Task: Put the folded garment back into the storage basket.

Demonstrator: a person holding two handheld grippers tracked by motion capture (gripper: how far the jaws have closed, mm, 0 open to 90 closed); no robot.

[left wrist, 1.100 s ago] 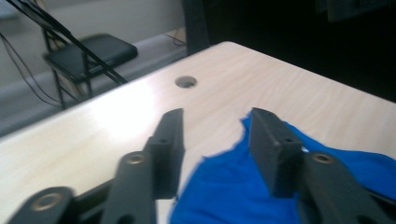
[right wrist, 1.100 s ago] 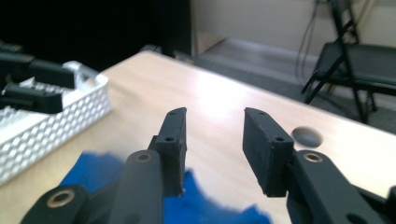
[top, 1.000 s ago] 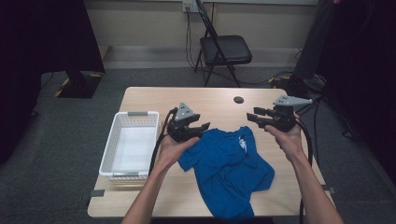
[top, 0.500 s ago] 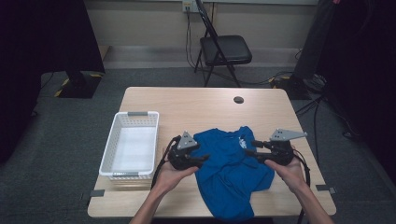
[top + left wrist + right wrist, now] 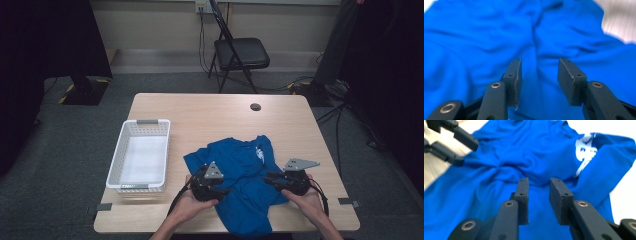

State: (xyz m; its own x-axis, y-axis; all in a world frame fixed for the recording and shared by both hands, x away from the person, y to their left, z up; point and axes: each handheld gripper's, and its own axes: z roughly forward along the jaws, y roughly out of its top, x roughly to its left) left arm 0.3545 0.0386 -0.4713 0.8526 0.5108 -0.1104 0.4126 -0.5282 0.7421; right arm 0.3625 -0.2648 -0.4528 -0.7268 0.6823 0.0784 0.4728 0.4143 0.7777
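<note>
A crumpled blue T-shirt (image 5: 240,170) with a white print (image 5: 259,152) lies on the front right part of the wooden table (image 5: 210,115), and its lower part hangs over the near edge. My left gripper (image 5: 226,190) is low at the shirt's left side, jaws pointing right. The left gripper (image 5: 539,65) has just been closing, but its pads still stand apart over the cloth (image 5: 486,37). My right gripper (image 5: 268,178) faces it from the shirt's right side. The right gripper (image 5: 538,182) has also just been closing, with a gap left and the shirt (image 5: 529,152) beyond it.
A white slatted basket (image 5: 117,162) stands empty at the table's left. A small black disc (image 5: 255,106) lies near the far edge. A black folding chair (image 5: 241,52) stands beyond the table. The left gripper (image 5: 470,153) shows at the upper left of the right gripper view.
Both hands have come down and toward the near edge, from above the shirt to its two sides. Both pairs of jaws stand narrower.
</note>
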